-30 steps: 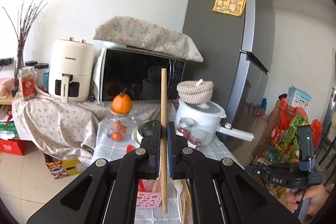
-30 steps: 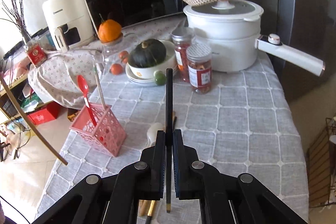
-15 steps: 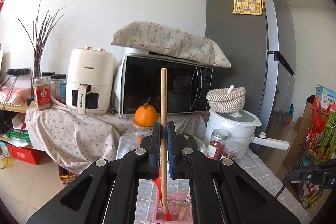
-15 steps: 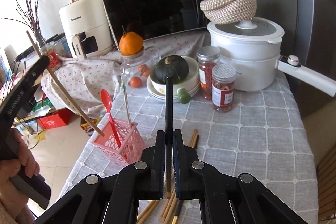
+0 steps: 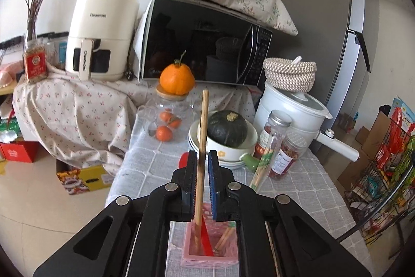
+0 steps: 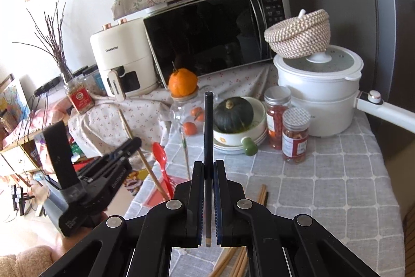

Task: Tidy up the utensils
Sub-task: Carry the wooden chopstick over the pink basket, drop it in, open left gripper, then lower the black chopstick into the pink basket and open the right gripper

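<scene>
Release looks under way: left gripper (image 5: 201, 182) jaws are opening around a pale wooden chopstick (image 5: 202, 155) standing in the pink plastic basket (image 5: 207, 255) at the surface's left edge, while right gripper (image 6: 208, 195), clamped on a black chopstick (image 6: 208, 131), should follow.

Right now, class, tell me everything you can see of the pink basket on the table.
The pink basket is a small, square, plastic-looking holder with latticed walls, standing upright on the grey checked tablecloth near the table's edge. It holds a red spoon and some wooden chopsticks. Another wooden chopstick leans into it, between the opening jaws of the left hand-held gripper.
</scene>
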A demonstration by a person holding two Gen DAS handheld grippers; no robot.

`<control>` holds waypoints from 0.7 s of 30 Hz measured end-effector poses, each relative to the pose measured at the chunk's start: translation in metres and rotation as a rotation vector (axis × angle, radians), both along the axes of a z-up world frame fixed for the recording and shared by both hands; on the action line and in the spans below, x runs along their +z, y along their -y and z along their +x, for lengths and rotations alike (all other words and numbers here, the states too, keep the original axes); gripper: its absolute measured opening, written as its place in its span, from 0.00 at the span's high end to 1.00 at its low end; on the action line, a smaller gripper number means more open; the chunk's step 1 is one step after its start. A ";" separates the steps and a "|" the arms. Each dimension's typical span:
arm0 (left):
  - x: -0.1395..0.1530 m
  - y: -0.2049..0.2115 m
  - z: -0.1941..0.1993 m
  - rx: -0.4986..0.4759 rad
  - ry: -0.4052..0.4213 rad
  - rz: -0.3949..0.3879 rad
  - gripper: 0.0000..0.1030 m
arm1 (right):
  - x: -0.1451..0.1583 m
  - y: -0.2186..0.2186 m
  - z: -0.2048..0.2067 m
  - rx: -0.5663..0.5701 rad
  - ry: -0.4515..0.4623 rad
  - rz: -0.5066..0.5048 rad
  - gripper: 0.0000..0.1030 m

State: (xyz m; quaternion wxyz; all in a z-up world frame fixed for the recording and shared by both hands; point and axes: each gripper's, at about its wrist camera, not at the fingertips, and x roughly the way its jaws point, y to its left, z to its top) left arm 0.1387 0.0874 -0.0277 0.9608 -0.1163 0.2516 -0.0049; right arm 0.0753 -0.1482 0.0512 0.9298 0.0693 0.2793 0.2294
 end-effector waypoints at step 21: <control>-0.008 -0.037 -0.031 0.069 -0.303 0.030 0.43 | -0.004 -0.070 0.052 -0.019 0.001 -0.033 0.95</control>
